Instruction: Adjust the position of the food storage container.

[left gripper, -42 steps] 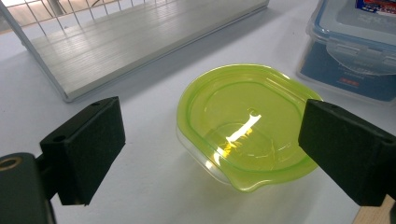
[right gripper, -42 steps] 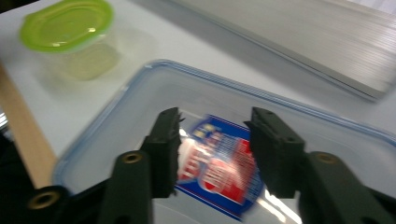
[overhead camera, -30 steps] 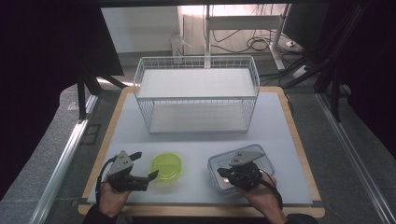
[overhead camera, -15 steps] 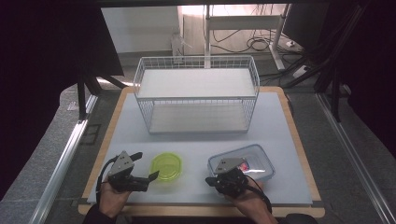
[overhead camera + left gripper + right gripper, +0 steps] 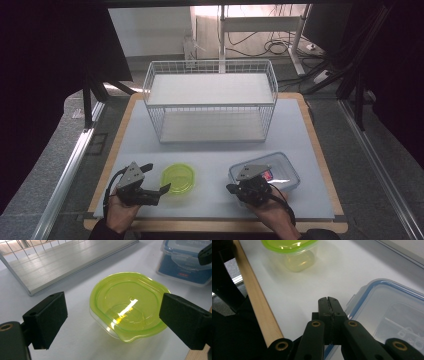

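Observation:
A small clear tub with a lime-green lid (image 5: pixel 178 178) (image 5: pixel 127 305) (image 5: pixel 289 250) sits near the table's front, left of centre. My left gripper (image 5: pixel 158 177) (image 5: pixel 113 307) is open wide just left of it, with one jaw on either side of the tub and neither touching it. At the front right lies a clear box with a blue-rimmed lid (image 5: pixel 277 170) (image 5: pixel 392 312) (image 5: pixel 185 262). My right gripper (image 5: pixel 230 188) (image 5: pixel 328 302) is shut with nothing between its jaws, low over the mat at the box's near left corner and pointing toward the green tub.
A white wire basket shelf (image 5: pixel 210 100) (image 5: pixel 62 262) stands in the middle of the pale mat (image 5: pixel 210 150), beyond both containers. The table's wooden front edge (image 5: pixel 257 302) runs close under both hands. Cables and frame legs lie on the floor behind the table.
My right gripper has slid left and toward me, off the top of the blue-rimmed box to its near left corner. The left gripper and both containers have stayed put.

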A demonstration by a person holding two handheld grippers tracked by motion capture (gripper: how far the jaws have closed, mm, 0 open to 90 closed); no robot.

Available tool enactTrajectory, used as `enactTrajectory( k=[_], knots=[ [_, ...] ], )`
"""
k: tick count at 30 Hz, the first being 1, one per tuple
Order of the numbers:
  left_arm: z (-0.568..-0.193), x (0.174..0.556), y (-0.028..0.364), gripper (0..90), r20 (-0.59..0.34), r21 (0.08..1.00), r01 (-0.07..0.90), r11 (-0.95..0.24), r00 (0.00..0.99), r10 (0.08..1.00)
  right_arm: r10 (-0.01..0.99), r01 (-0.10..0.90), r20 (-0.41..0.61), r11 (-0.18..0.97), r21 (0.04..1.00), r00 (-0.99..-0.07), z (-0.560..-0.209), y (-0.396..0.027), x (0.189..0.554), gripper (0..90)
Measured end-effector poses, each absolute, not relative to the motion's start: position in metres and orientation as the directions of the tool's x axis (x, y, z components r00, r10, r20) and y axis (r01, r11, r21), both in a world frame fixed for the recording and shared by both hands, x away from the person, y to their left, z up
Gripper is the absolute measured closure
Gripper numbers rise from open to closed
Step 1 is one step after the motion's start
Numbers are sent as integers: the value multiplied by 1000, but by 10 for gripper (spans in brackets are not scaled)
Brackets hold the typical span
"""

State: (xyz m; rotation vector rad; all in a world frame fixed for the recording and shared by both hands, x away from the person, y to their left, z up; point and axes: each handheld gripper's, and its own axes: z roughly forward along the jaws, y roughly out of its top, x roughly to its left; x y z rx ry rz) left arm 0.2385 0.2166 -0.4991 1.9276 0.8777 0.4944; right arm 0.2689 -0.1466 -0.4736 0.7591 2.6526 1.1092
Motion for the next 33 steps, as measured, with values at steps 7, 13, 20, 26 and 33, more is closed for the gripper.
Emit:
enactTrajectory(
  k=[7, 13, 20, 26, 33],
  knots=[
    [-500, 239, 216, 81, -17, 872, 375, -314, 664, 747, 545, 413, 43, 578, 704, -837, -473, -155, 275, 900],
    [-496, 238, 209, 98, -28, 864, 385, -325, 679, 733, 545, 419, 61, 563, 712, -836, -474, -156, 275, 900],
    [-479, 243, 151, 678, -75, 861, 375, -345, 763, 642, 556, 421, 83, 515, 746, -827, -467, -162, 275, 812],
    [-494, 258, 117, 870, -56, 777, 432, -458, 772, 634, 558, 409, 72, 509, 757, -827, -466, -162, 274, 720],
    [-497, 263, 116, 900, -60, 755, 466, -461, 750, 659, 552, 398, 62, 514, 760, -831, -466, -162, 273, 694]
  ],
)
